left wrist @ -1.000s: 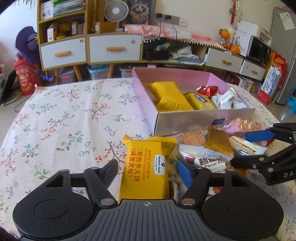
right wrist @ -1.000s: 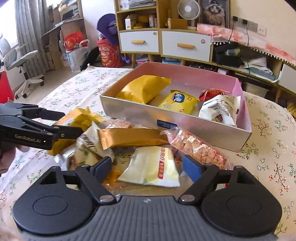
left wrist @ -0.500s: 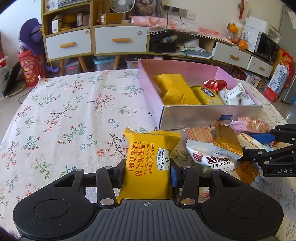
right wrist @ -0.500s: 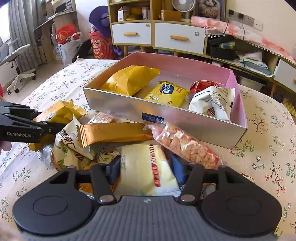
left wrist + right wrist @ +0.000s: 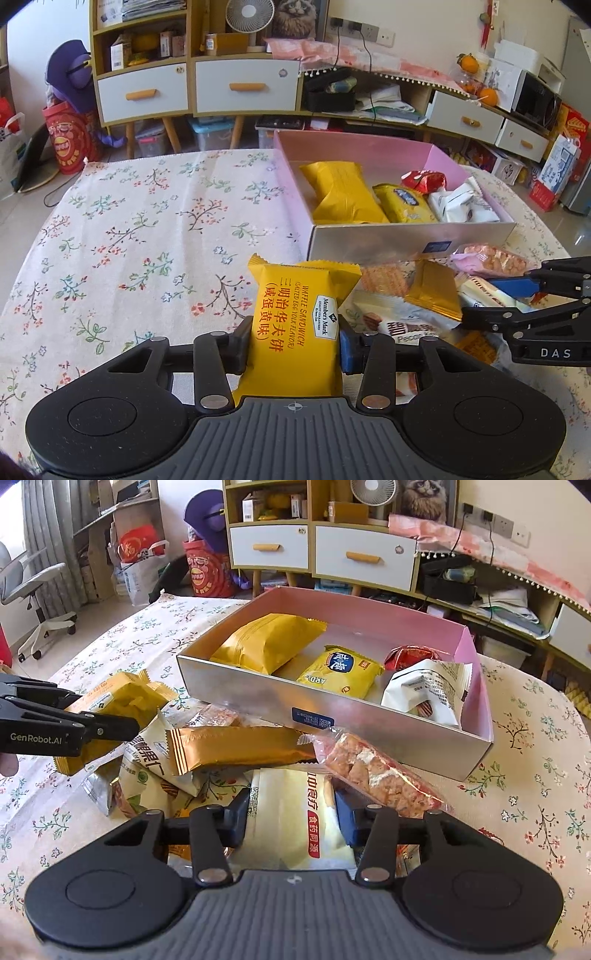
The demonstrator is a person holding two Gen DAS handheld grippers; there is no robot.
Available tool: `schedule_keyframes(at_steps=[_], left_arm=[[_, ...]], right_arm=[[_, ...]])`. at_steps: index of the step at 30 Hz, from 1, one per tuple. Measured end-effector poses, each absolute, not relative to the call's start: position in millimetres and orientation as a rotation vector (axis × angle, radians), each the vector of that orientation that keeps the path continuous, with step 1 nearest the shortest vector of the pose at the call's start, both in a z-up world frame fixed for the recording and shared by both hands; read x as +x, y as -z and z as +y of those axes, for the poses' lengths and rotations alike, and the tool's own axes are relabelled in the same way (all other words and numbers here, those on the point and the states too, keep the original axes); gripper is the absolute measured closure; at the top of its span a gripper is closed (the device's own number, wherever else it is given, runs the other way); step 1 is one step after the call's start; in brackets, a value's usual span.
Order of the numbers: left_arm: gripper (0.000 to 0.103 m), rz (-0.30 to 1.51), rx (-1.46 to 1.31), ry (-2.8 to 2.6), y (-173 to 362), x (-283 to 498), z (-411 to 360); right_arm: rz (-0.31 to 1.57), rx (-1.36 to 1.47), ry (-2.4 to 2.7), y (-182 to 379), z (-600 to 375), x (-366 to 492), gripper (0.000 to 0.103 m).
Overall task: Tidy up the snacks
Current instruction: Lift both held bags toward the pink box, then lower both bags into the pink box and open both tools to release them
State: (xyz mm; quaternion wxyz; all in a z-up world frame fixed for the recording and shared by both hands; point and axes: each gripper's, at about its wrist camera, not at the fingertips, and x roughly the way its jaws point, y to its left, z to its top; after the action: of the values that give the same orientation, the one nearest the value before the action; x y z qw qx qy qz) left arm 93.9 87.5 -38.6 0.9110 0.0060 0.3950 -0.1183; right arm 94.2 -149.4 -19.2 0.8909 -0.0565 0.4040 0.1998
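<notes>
My left gripper (image 5: 293, 341) is shut on a yellow waffle sandwich packet (image 5: 295, 314) and holds it just above the floral tablecloth; it also shows in the right wrist view (image 5: 110, 709). My right gripper (image 5: 291, 819) is shut on a pale yellow snack packet (image 5: 291, 819) in the loose pile. The pink box (image 5: 406, 240) with silver front stands beyond, holding a big yellow bag (image 5: 269, 642), a small yellow packet (image 5: 340, 668), a red sweet (image 5: 413, 653) and a white packet (image 5: 428, 690).
Loose snacks lie before the box: a gold bar (image 5: 240, 746), a pink-wrapped cracker bar (image 5: 376, 775), a white pecan packet (image 5: 402, 321). Floral tablecloth (image 5: 147, 229) stretches left. Cabinets and drawers (image 5: 243, 88) stand behind the table.
Both grippers closed from open onto their packets: the left on the yellow waffle sandwich, the right on the pale yellow packet. The left has lifted its packet slightly.
</notes>
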Motion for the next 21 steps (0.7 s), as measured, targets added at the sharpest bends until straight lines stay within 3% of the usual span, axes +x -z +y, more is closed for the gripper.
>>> schedule_keyframes(at_steps=[21], left_arm=[[0.063, 0.726, -0.048, 0.259, 6, 104, 68]], right_arm=[[0.731, -0.024, -0.405, -19, -157, 97, 0.060]])
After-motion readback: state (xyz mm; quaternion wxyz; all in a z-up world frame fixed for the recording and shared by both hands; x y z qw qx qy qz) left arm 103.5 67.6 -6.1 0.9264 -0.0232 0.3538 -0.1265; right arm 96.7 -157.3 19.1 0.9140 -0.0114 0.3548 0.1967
